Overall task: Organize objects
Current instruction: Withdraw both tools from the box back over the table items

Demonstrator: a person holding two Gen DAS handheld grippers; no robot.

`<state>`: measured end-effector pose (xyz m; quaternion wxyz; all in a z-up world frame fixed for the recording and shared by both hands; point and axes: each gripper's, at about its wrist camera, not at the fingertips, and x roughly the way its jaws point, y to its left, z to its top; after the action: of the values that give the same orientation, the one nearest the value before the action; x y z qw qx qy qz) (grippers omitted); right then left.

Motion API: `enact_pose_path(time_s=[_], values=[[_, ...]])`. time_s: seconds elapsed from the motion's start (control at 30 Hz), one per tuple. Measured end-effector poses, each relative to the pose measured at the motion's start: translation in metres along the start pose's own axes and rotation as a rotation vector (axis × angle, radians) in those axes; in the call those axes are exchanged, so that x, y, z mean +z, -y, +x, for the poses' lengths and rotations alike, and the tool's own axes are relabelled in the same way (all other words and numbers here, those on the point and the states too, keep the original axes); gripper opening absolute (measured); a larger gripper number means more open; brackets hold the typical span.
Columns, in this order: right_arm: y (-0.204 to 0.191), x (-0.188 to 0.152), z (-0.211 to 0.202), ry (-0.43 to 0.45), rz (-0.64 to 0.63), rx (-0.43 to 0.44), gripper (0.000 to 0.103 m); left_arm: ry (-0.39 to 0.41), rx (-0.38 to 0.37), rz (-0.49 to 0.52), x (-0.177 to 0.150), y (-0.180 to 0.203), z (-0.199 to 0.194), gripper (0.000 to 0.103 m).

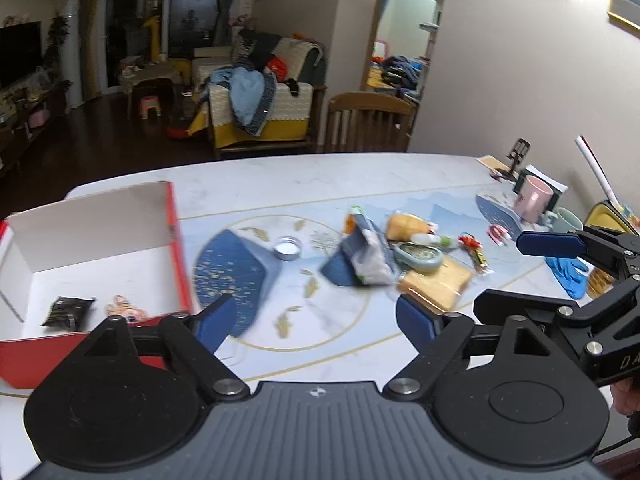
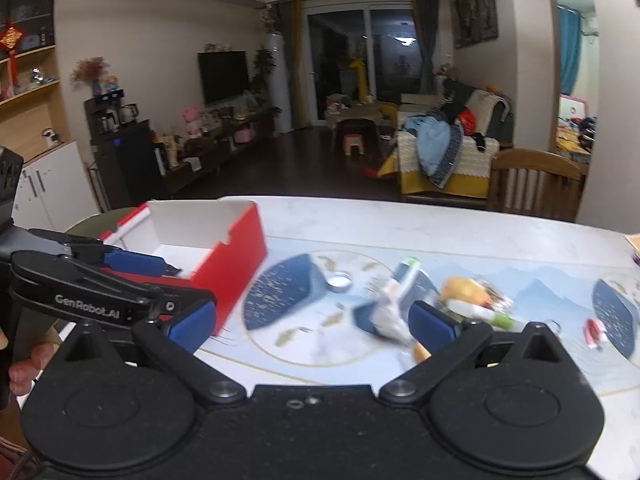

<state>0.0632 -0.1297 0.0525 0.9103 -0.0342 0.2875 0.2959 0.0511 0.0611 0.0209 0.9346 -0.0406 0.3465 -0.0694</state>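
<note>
Living room behind, dim; a pale patterned table (image 1: 320, 184) carries the work. Red box (image 1: 176, 240) with white inside stands at the left end, open-topped. It already holds a dark packet (image 1: 68, 312) and a small pinkish item beside it, too blurred to name.

Loose clutter lies mid-table to the right: a crumpled blue-and-white snack bag (image 1: 360, 256), a round metal lid (image 1: 287, 248) left of it, a wrapped slice of toast (image 1: 436, 284), an orange bun-like thing (image 1: 404, 226), small candies further right. Mugs and a blue glove sit near the wall.

Left hand-held gripper (image 1: 316, 320): fingers spread wide, nothing between them. It hovers over the near table edge, the box just to its left, the snack bag ahead and slightly right, apart from the pads. Right hand-held gripper (image 2: 312, 326): also spread wide and empty; the snack bag (image 2: 394, 308) lies ahead between its pads' line, close to the right one but not gripped. Contact cannot be told through the blur.

Judgement: the step in hand is reaching for the next item to box. Doing it well calls for straddling the bag's bunched middle, closing gently since the wrapper will crush and slip, and keeping clear of the toast beside it. Both tools are crowded together; one should give way.
</note>
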Motion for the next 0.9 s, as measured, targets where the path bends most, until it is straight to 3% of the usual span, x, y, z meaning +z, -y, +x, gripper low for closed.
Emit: enact_pose_path(time_s=[0.13,0.33,0.77,0.9], values=[[0.021,-0.01,-0.005,-0.011,0.018,-0.038,0.102,0.005,-0.023,0.021,0.0,0.019,0.01,0.099],[0.056,-0.026,-0.007,-0.034,0.045,-0.103,0.102,0.006,-0.027,0.031,0.006,0.041,0.032,0.103],[0.125,-0.05,0.01,-0.088,0.056,-0.214,0.102,-0.033,-0.002,0.031,0.024,0.07,0.093,0.103],[0.147,-0.053,0.02,-0.102,0.062,-0.26,0.102,-0.073,-0.024,0.029,0.032,0.075,0.115,0.103]])
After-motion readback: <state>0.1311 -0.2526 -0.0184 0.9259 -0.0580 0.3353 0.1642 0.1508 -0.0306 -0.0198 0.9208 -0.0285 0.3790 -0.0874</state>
